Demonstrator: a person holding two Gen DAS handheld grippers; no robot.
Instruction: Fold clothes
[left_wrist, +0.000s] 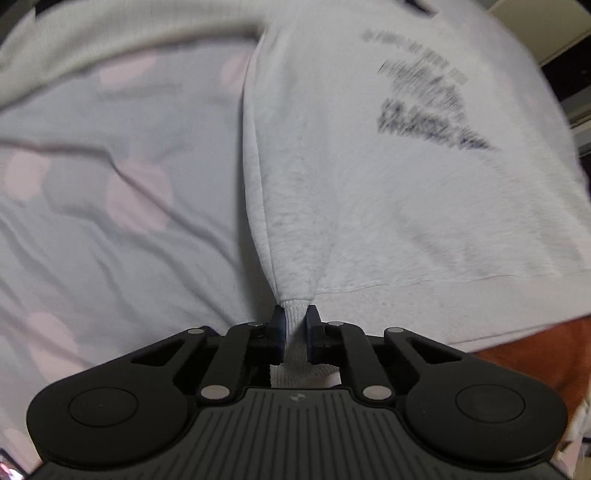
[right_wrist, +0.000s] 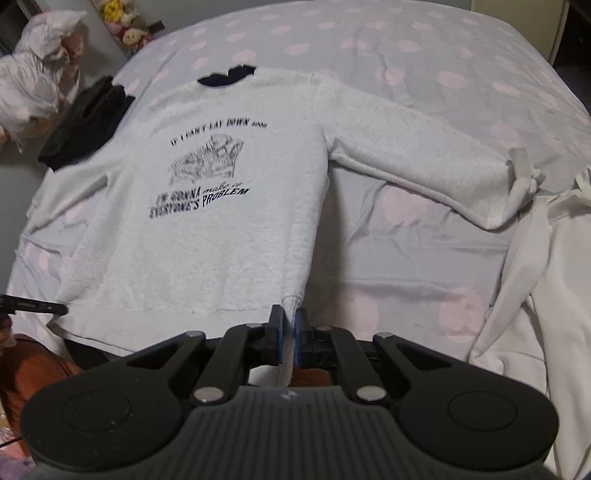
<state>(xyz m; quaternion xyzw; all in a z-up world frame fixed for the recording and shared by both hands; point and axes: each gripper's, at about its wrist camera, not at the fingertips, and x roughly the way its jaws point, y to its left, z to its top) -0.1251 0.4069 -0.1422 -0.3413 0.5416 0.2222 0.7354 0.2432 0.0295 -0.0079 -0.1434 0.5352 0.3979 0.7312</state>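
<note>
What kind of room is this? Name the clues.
Most likely a bedroom. The grey sweatshirt lies spread on a bed with a pink-dotted sheet, stuffed toys sit at the far corner, and other garments, a black one and a white one, lie alongside.

Sweatshirt print smeared by blur — unreadable; cream garment cut off at the edge.

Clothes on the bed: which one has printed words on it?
The grey sweatshirt, spread flat; the black garment and the white one look plain.
</note>
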